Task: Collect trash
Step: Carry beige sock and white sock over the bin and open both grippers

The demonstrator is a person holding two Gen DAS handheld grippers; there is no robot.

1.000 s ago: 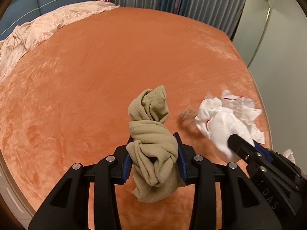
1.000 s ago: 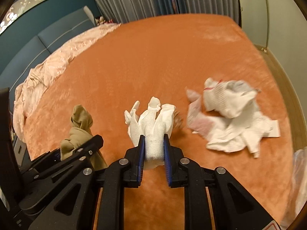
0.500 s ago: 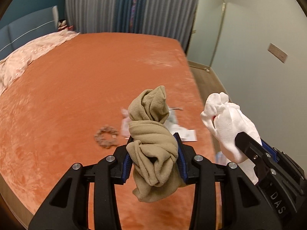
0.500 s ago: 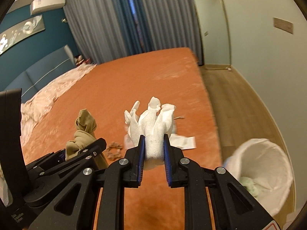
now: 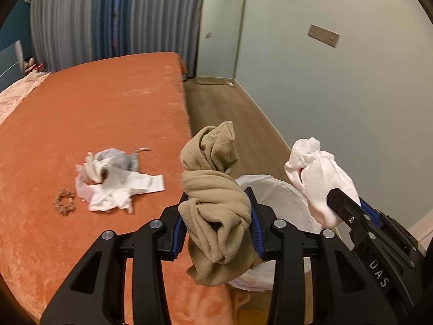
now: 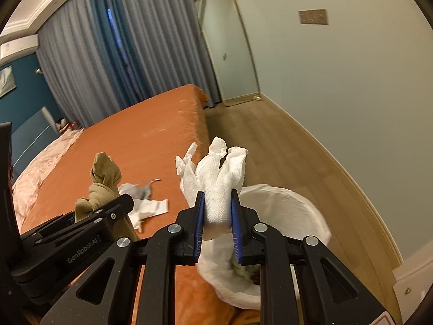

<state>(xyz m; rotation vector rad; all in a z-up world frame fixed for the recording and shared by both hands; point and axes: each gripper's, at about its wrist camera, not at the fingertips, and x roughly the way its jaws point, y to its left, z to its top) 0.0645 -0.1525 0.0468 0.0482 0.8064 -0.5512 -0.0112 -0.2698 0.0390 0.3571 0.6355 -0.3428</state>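
Note:
My left gripper (image 5: 216, 224) is shut on a bunched tan cloth (image 5: 213, 189), held in the air at the bed's right edge. My right gripper (image 6: 216, 222) is shut on a crumpled white cloth (image 6: 216, 178), which also shows in the left wrist view (image 5: 319, 178). Both cloths hang above a white-lined bin (image 6: 286, 211) standing on the floor beside the bed; the bin's liner also shows behind the tan cloth (image 5: 273, 197). A pile of white and grey scraps (image 5: 113, 178) lies on the orange bed (image 5: 94, 113).
A small brown scrunchie (image 5: 64, 204) lies left of the pile. A pink quilt (image 6: 40, 159) covers the bed's far left side. Wooden floor (image 6: 257, 135) runs between the bed and the pale wall (image 6: 338, 81). Curtains and a mirror (image 6: 230, 51) stand at the back.
Both grippers have swung right with their cloths, from over the bed to its right edge. The bin now sits below them and the scrap pile has dropped to the left.

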